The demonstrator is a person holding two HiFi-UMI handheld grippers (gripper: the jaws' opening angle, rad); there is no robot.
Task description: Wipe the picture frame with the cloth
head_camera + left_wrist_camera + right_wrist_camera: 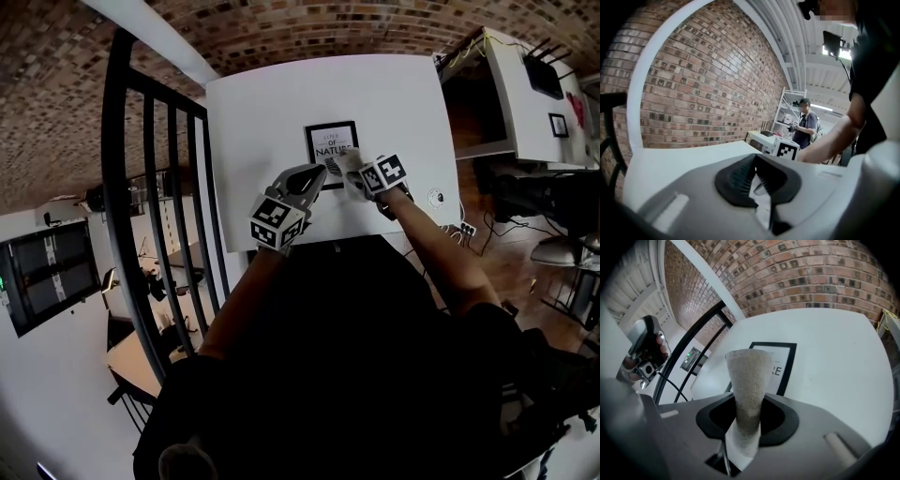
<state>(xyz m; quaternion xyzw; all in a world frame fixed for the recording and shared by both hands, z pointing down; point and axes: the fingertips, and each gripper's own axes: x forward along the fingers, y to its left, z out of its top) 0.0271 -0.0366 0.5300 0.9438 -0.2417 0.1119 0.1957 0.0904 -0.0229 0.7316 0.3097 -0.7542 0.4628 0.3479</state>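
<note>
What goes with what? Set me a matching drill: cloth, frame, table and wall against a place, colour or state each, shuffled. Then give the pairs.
Things:
1. cloth
2. frame
3. table
4. wall

Place, colour or state:
A. brick
B. lies flat on the table
C. pinched in the right gripper
D. white top

Pairs: 1-C, 2-B, 3-D, 4-A.
</note>
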